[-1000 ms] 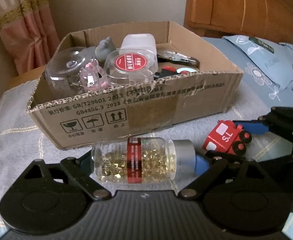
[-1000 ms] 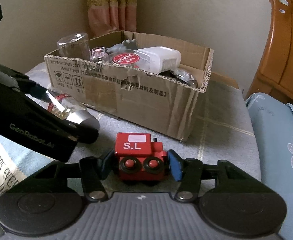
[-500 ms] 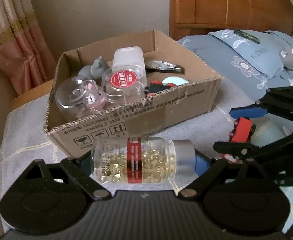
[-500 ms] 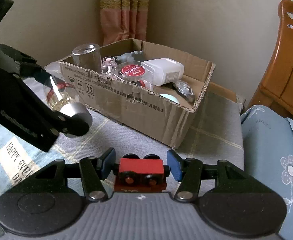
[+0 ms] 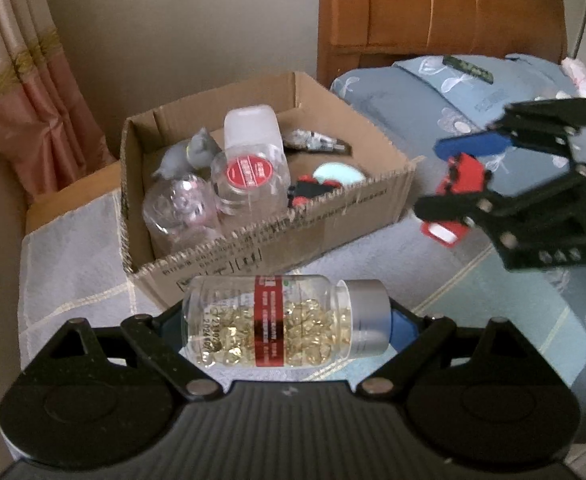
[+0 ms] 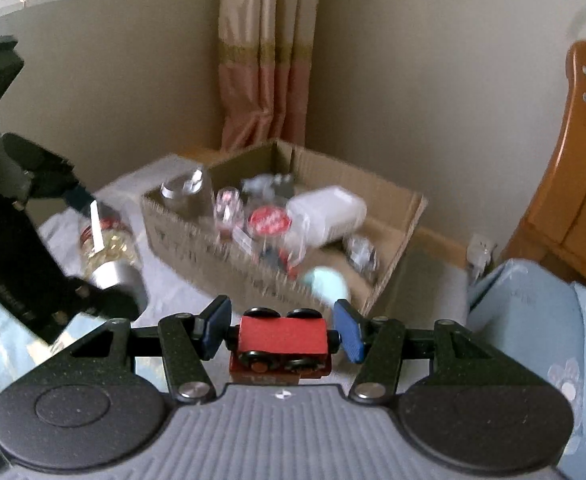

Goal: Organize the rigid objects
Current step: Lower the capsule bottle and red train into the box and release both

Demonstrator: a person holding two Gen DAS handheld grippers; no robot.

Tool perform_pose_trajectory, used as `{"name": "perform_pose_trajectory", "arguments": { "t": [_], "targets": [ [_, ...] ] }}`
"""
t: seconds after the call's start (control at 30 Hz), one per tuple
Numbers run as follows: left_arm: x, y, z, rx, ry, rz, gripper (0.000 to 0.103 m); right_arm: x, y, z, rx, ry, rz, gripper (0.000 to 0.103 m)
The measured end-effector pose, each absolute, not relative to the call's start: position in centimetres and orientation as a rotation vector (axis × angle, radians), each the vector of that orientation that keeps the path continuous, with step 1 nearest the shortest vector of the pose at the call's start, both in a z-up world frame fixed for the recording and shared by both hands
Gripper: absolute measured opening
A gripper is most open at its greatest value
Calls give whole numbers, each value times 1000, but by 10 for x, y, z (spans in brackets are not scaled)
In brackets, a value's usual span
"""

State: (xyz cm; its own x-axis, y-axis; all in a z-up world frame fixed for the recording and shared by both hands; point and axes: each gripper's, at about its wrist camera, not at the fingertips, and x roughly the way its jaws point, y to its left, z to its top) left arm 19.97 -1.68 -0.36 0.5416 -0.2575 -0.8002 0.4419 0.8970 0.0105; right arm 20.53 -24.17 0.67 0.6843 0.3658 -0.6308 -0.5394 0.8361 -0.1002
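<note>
My left gripper (image 5: 287,326) is shut on a clear pill bottle (image 5: 285,322) with golden capsules, a red band and a silver cap, held sideways in the air before the cardboard box (image 5: 277,232). My right gripper (image 6: 283,330) is shut on a red toy train (image 6: 283,340), tipped wheels-up, lifted in front of the box (image 6: 261,276). In the left wrist view the right gripper (image 5: 465,184) and the train (image 5: 459,184) hang to the right of the box. In the right wrist view the left gripper and bottle (image 6: 109,252) are at the left.
The box holds a glass jar (image 5: 181,208), a red-lidded container (image 5: 249,178), a white tub (image 5: 251,124), a grey figure (image 5: 191,154) and small items. It stands on a grey checked cloth (image 5: 73,240). A wooden headboard (image 5: 433,12), blue pillows (image 5: 453,92) and a curtain (image 5: 25,92) surround it.
Both grippers have risen off the cloth with their objects, and now look down into the box from higher up. The train has tipped over in the right gripper's grasp.
</note>
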Motion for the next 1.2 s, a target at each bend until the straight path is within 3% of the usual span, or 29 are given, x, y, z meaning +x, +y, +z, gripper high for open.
{"name": "perform_pose_trajectory", "arguments": {
  "t": [0.3, 0.57, 0.7, 1.2],
  "targets": [
    [234, -7, 47, 260, 813, -403, 93, 266, -230, 27, -310, 605, 514, 62],
    [300, -8, 53, 268, 805, -354, 93, 323, -220, 15, -296, 640, 480, 62],
    [335, -12, 46, 252, 824, -346, 93, 338, -222, 5, -252, 658, 440, 89],
    [418, -15, 8, 102, 842, -318, 95, 326, -237, -5, -194, 686, 439, 94]
  ]
}}
